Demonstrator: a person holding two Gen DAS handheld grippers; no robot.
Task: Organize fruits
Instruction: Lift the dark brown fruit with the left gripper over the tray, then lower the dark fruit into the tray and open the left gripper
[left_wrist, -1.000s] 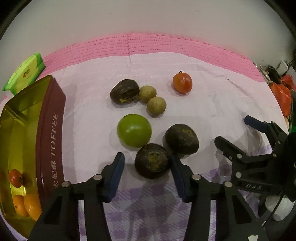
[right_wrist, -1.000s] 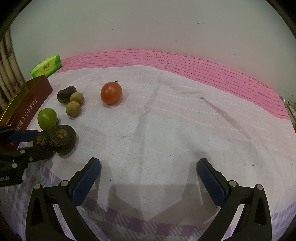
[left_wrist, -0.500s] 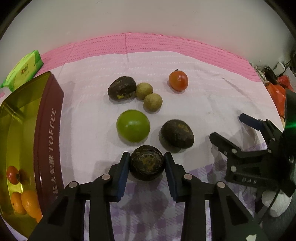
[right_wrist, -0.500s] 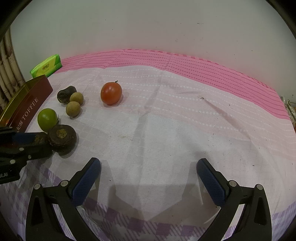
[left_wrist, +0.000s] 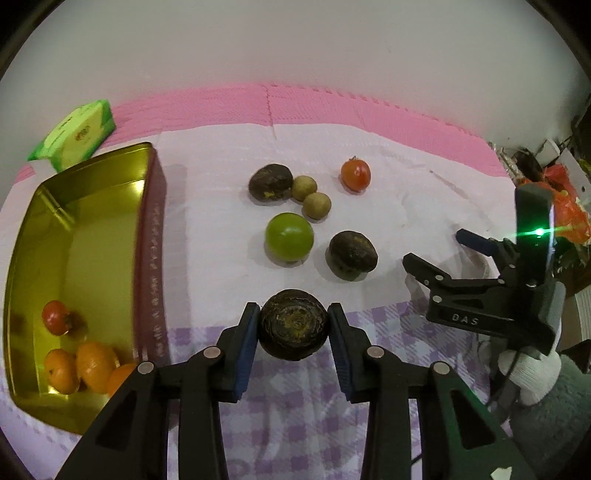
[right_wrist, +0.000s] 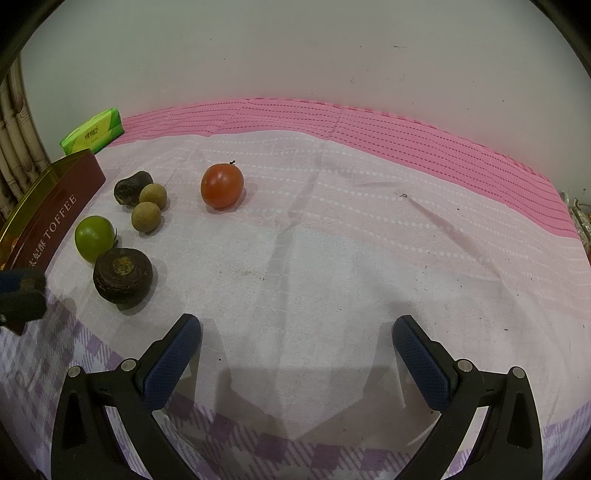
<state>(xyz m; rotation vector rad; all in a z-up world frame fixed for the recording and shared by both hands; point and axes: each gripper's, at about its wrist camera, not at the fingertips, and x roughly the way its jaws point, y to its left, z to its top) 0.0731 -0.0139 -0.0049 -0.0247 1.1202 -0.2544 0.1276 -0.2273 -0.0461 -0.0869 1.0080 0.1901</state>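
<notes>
The left claw (left_wrist: 293, 328) grips a dark fruit (left_wrist: 293, 329) near the cloth's (right_wrist: 332, 258) checked edge, right of the tin (left_wrist: 74, 236). The right claw (right_wrist: 297, 345) gapes wide over bare cloth. A green fruit (left_wrist: 289, 237) lies farther off.

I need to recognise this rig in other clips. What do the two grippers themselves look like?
Both the left gripper and right gripper are black angular frames with silver rivets and blue textured pads. The right one bears white "DAS" lettering, a green light, and a white-gloved hand behind.
</notes>
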